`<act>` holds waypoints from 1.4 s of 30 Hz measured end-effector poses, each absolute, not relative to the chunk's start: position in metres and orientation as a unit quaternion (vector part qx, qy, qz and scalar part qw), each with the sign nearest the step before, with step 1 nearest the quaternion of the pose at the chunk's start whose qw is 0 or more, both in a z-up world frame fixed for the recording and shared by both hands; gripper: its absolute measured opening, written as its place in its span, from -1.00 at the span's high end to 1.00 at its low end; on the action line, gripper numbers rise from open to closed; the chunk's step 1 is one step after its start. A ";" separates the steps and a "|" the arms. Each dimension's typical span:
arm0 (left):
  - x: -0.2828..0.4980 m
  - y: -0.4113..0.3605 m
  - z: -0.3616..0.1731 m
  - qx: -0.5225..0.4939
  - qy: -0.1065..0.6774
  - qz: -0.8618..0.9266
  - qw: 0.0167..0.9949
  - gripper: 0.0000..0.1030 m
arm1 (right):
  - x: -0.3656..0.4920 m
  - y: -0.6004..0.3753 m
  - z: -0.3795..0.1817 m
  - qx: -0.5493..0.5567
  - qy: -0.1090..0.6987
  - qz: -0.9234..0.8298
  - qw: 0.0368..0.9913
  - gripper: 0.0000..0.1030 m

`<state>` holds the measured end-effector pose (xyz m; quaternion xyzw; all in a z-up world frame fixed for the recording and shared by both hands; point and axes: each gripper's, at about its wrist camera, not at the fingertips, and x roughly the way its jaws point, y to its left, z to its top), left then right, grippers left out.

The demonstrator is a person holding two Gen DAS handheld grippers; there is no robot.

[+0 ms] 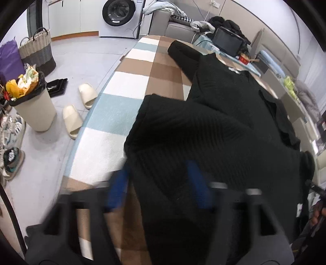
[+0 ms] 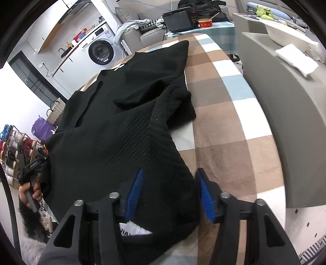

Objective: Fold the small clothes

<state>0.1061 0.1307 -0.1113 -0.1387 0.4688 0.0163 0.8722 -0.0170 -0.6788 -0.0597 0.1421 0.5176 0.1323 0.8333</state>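
Note:
A black ribbed knit top (image 1: 234, 114) lies spread on a checked blanket (image 1: 126, 89), one sleeve stretched toward the far end. In the left wrist view my left gripper (image 1: 159, 185) is open, its blue pads (image 1: 119, 189) blurred, with the garment's near edge lying between the fingers. In the right wrist view the same top (image 2: 114, 130) fills the middle, a sleeve folded across the body. My right gripper (image 2: 170, 193) is open, blue pads (image 2: 135, 191) either side of the garment's hem corner, a white label showing below. The left gripper also shows in the right wrist view (image 2: 34, 163), held in a hand.
A bin (image 1: 33, 106), slippers (image 1: 77, 110), shoes and baskets (image 1: 37, 48) stand on the floor left of the blanket. A washing machine (image 1: 120, 16) is at the back. A sofa (image 2: 285, 106) runs along the right. A tablet (image 2: 178, 20) and red bowl (image 2: 204, 22) sit beyond the far end.

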 end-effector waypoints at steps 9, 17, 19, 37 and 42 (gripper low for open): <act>0.067 0.121 -0.079 -0.173 0.421 -0.066 0.888 0.88 | -0.013 -0.723 -0.021 0.179 0.442 0.107 0.872 0.92; 0.070 0.118 -0.088 -0.167 0.448 -0.045 0.877 0.19 | 0.001 -0.736 -0.035 0.184 0.478 0.103 0.853 -0.21; 0.074 0.121 -0.093 -0.179 0.451 -0.038 0.874 0.15 | 0.000 -0.734 -0.038 0.191 0.481 0.102 0.849 -0.30; 0.096 0.112 -0.109 -0.137 0.470 -0.033 0.871 0.15 | -0.064 -0.648 -0.026 0.039 0.546 0.113 0.829 -0.31; 0.090 0.110 -0.108 -0.128 0.460 -0.035 0.878 0.15 | -0.085 -0.610 -0.043 -0.049 0.550 0.104 0.827 -0.15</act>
